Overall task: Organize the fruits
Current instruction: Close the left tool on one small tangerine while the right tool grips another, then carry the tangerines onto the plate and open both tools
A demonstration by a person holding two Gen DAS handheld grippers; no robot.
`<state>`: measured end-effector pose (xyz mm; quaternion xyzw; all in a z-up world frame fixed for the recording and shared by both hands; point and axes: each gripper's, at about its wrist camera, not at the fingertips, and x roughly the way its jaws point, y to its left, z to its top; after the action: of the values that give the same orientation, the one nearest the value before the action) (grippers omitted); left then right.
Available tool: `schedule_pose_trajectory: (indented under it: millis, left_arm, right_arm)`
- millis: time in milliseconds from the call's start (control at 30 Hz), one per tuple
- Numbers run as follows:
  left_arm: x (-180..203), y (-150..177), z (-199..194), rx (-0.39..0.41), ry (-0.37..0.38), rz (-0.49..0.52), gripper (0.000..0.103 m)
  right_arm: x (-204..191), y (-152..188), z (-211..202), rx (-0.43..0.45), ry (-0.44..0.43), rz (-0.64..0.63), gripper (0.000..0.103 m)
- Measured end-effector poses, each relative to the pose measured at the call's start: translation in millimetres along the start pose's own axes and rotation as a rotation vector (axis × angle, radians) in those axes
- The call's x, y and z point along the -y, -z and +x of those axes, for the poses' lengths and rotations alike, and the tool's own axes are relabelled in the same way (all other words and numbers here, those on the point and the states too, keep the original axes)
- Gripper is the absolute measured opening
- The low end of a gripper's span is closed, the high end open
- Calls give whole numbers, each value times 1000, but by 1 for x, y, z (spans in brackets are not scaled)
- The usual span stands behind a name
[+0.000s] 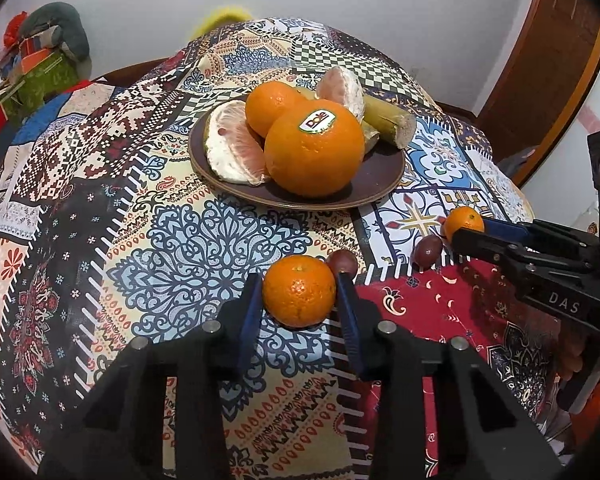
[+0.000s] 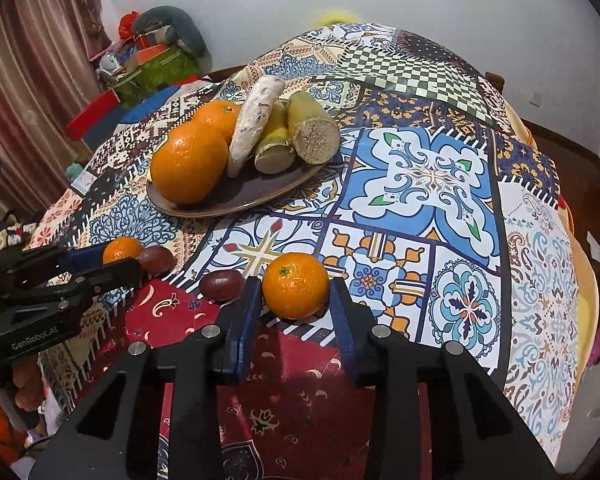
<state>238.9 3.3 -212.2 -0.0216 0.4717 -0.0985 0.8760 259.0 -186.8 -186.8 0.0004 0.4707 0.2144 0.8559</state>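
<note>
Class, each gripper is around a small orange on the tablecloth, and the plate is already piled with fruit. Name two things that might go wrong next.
1. The left gripper grips its small orange right beside a dark red fruit; lifting may nudge it rolling.
2. The plate is crowded with two big oranges, so an added orange could roll off.

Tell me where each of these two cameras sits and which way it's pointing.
Left wrist view: sits on the left gripper, looking forward and down along its fingers at a small orange between them on the tablecloth; the right gripper shows at right.
Right wrist view: sits on the right gripper, aimed the same way at another small orange; the left gripper and the fingers of a hand show at left.
Both share: the brown plate of fruit and two dark plums.
</note>
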Motion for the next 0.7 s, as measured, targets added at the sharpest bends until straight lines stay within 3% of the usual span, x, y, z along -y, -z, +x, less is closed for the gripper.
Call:
schedule_pose_trajectory:
  millis: [700]
  left_arm:
    - [-20, -48, -27, 133, -53, -5, 37]
  right_arm:
    - [-25, -40, -6, 88, -2, -89, 31]
